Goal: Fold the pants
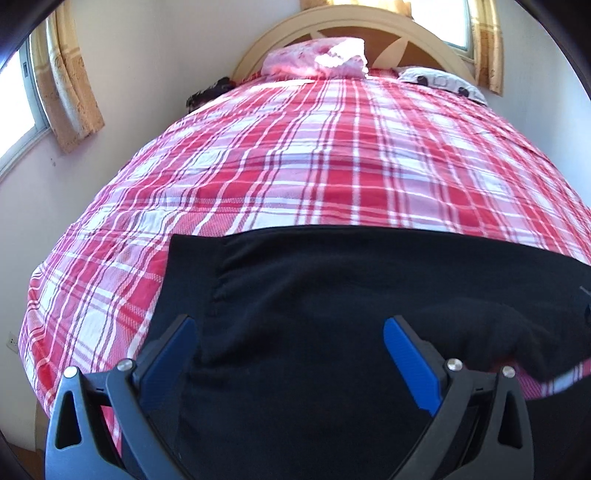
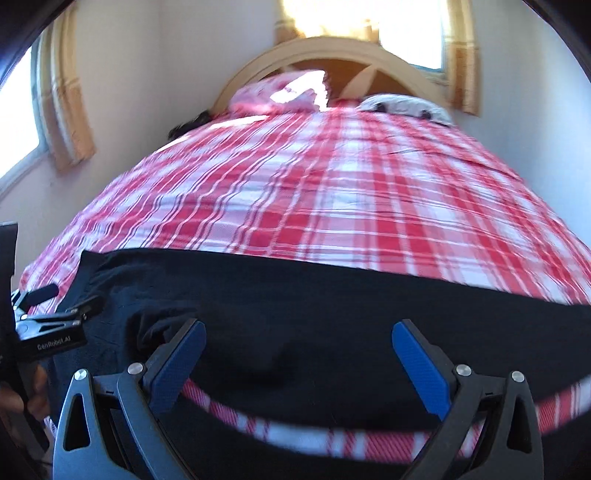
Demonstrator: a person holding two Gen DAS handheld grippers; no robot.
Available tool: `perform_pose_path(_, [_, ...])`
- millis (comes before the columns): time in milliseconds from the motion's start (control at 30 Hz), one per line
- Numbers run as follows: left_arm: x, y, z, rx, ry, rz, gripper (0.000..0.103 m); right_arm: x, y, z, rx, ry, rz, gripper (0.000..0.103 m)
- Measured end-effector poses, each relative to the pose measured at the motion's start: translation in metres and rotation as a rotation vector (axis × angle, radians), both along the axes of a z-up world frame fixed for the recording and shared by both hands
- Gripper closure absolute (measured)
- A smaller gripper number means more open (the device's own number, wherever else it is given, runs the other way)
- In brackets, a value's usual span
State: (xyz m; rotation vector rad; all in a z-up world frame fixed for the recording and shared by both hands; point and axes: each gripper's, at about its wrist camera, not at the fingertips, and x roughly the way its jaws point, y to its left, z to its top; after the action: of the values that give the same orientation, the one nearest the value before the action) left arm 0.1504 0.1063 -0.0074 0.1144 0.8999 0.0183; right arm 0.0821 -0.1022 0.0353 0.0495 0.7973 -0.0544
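- Black pants [image 1: 332, 295], laid crosswise along the near edge of a bed [image 1: 314, 166] with a red-and-white plaid cover; gathered waistband towards the near left corner, legs running off towards the right.
- Left gripper [image 1: 290, 332]: blue fingers [image 1: 410, 365] spread wide, poised above the waistband end, no cloth pinched.
- Right gripper [image 2: 297, 336]: blue fingers [image 2: 421, 373] likewise spread wide, over the middle of the pants, holding nothing; strip of plaid cover visible below the dark cloth at the near edge.
- Left gripper again in the right wrist view [image 2: 55, 314], beside the waistband at the left.
- Pillows [image 1: 317, 59] and headboard [image 1: 424, 33] at the far edge, well apart from the pants.
- Stage, as judged: garment spread flat, first fold not yet begun.
- Risks, as judged: pinching only the top layer, so the fold drags unevenly; catching the plaid cover together with the pants, since both lie flush; uneven lifting by the two sides, skewing the crease; cloth sliding off the near edge if pulled towards it.
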Motion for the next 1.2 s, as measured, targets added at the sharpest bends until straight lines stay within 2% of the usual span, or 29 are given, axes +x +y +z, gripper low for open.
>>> perform_pose_path(100, [0.020, 0.006, -0.009, 0.015, 0.026, 0.025, 0.000, 0.043, 0.009, -0.008, -0.031, 0.036, 0.035, 0.001])
perform_pose_path(233, [0.041, 0.015, -0.025, 0.018, 0.074, 0.046, 0.000, 0.089, 0.014, -0.022, -0.024, 0.082, 0.084, 0.002])
perform_pose_path(267, [0.045, 0.018, -0.030, 0.014, 0.085, 0.050, 0.000, 0.100, 0.017, -0.028, -0.020, 0.104, 0.100, 0.004])
perform_pose_path(333, [0.049, 0.021, -0.035, -0.003, 0.092, 0.048, 0.000, 0.118, 0.023, -0.041, -0.028, 0.150, 0.133, 0.017])
perform_pose_path(400, [0.050, 0.023, -0.037, -0.024, 0.085, 0.047, 0.000, 0.127, 0.029, -0.050, -0.047, 0.190, 0.168, 0.021])
perform_pose_path(533, [0.053, 0.022, -0.039, -0.028, 0.074, 0.046, 0.000, 0.136, 0.043, -0.069, -0.120, 0.227, 0.214, 0.021])
perform_pose_path(600, [0.051, 0.021, -0.040, -0.025, 0.060, 0.038, 0.000, 0.137, 0.045, -0.074, -0.130, 0.224, 0.224, 0.023])
perform_pose_path(667, [0.051, 0.024, -0.040, -0.038, 0.053, 0.035, 0.000, 0.136, 0.044, -0.073, -0.099, 0.217, 0.255, 0.046])
perform_pose_path(700, [0.051, 0.026, -0.039, -0.049, 0.053, 0.035, 0.000, 0.136, 0.044, -0.073, -0.058, 0.223, 0.289, 0.064])
perform_pose_path(733, [0.050, 0.027, -0.038, -0.055, 0.054, 0.036, 0.000, 0.135, 0.045, -0.072, -0.026, 0.228, 0.314, 0.076])
perform_pose_path(800, [0.044, 0.031, -0.035, -0.061, 0.055, 0.037, 0.000, 0.131, 0.050, -0.069, -0.050, 0.221, 0.324, 0.093])
perform_pose_path(900, [0.031, 0.042, -0.029, -0.080, 0.060, 0.045, 0.000, 0.117, 0.059, -0.059, -0.095, 0.175, 0.339, 0.097])
perform_pose_path(1000, [0.015, 0.057, -0.022, -0.163, 0.065, 0.052, 0.000, 0.098, 0.062, -0.043, -0.096, 0.119, 0.352, 0.097])
perform_pose_path(1067, [0.001, 0.069, -0.015, -0.222, 0.046, 0.058, 0.000, 0.083, 0.063, -0.030, -0.087, 0.066, 0.363, 0.097])
perform_pose_path(1200, [-0.019, 0.077, -0.005, -0.272, -0.002, 0.036, 0.000, 0.049, 0.070, -0.013, -0.083, 0.000, 0.408, 0.097])
